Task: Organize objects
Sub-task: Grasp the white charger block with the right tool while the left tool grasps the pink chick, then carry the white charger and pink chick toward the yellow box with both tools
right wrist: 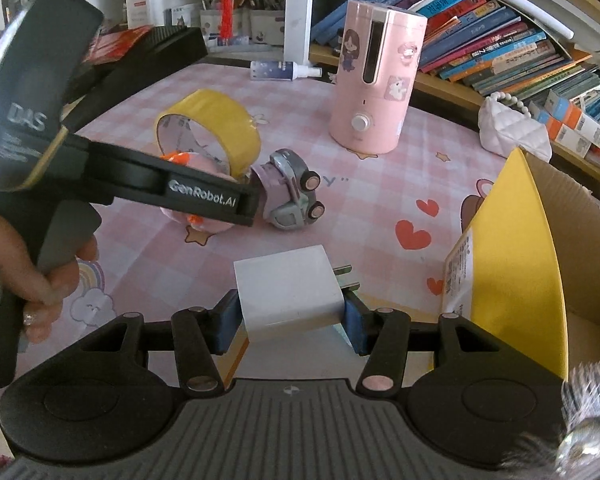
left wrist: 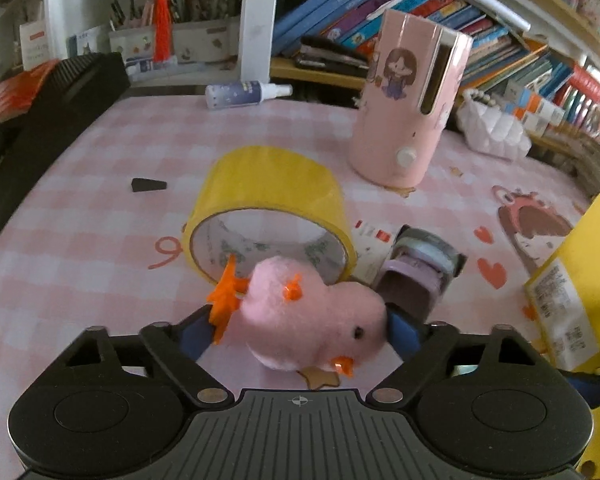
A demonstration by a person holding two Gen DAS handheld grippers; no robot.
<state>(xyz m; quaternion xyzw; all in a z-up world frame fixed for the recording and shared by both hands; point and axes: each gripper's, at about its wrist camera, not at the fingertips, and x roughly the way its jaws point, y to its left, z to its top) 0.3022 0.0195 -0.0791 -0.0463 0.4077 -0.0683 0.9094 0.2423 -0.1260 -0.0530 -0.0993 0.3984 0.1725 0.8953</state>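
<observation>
Pink plush chick (left wrist: 312, 312) on its side low in the centre of the left wrist view, on the pink checked tabletop (left wrist: 100, 208), orange feet to the left, beak to the lower right. Set between the jaws of the left gripper (left wrist: 300, 332): right blue pad against the head, left pad at an orange foot, jaws fairly wide. Impossible to tell whether actually squeezed.

Just behind the chick, a roll of yellow tape (left wrist: 268, 184) standing on its edge, touching or nearly touching the plush. To the right of the plush, a grey and lilac toy car (right wrist: 296, 196) tipped on its side. Further back, right of centre, an upright pink humidifier (left wrist: 408, 112) with cartoon stickers; at the far edge a spray bottle (left wrist: 240, 94) lying flat; at the left a small black wedge (left wrist: 149, 185).

In the right wrist view, lower centre: jaws of the right gripper (right wrist: 292, 320) closed narrow on a white plug adapter (right wrist: 288, 284), held clear of the tabletop, prongs pointing right. At the right edge, an open yellow cardboard box (right wrist: 516, 248), near the adapter. At the left edge, a hand (right wrist: 48, 280) around the handle of the left gripper.
</observation>
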